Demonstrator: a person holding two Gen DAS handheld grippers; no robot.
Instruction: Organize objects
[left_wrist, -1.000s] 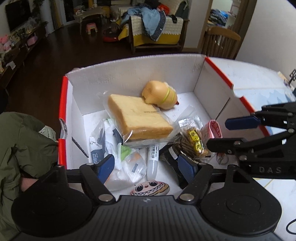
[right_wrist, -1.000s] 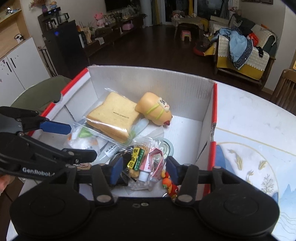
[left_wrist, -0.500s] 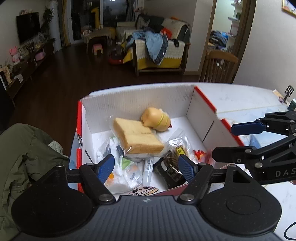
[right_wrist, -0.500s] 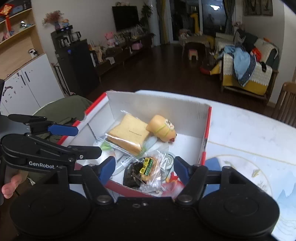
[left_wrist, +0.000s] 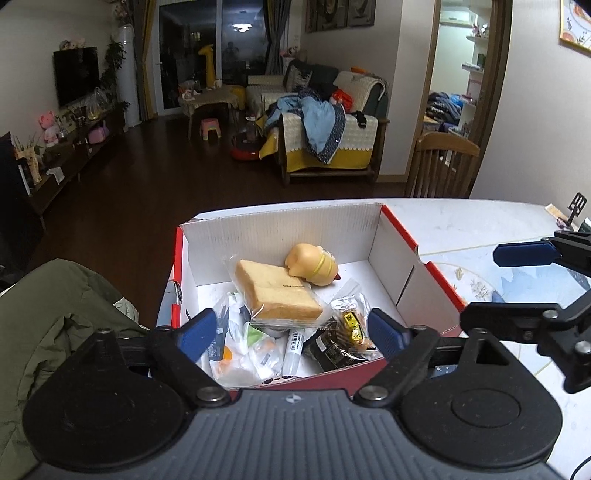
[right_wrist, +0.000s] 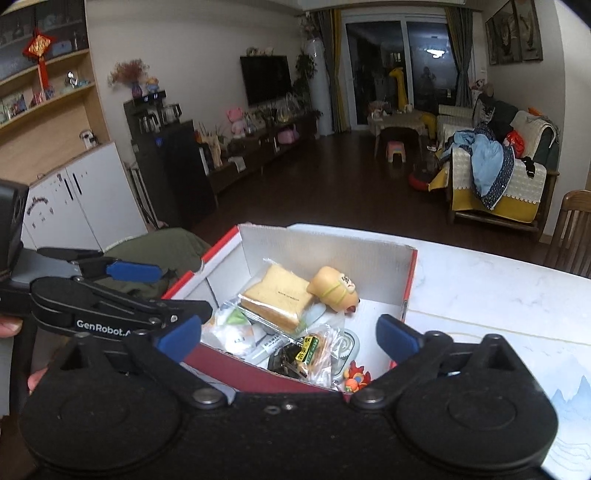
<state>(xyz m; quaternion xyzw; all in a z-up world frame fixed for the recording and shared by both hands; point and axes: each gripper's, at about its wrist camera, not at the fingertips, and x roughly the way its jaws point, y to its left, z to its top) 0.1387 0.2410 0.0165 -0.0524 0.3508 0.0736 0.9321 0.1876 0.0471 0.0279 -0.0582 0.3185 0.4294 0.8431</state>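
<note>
A red and white cardboard box (left_wrist: 280, 229) (right_wrist: 325, 247) stands on the white table. Inside lie a bagged slice of bread (left_wrist: 277, 291) (right_wrist: 277, 299), a yellow squishy toy (left_wrist: 312, 266) (right_wrist: 334, 288), a white tube (left_wrist: 293, 347), dark snack packets (left_wrist: 343, 336) (right_wrist: 299, 354), white pouches (left_wrist: 243, 347) and a small red toy (right_wrist: 356, 376). My left gripper (left_wrist: 290, 332) is open and empty, above the box's near edge. My right gripper (right_wrist: 290, 336) is open and empty, above the box's near right corner. Each gripper shows in the other's view.
A green jacket (left_wrist: 55, 325) lies left of the box. The table (right_wrist: 498, 295) extends to the right with a printed mat (left_wrist: 480, 284). A wooden chair (left_wrist: 439, 166) stands behind the table. A living room with a sofa lies beyond.
Both grippers have pulled back and up from inside the box, and the box now looks smaller and farther away. Both stay open and empty.
</note>
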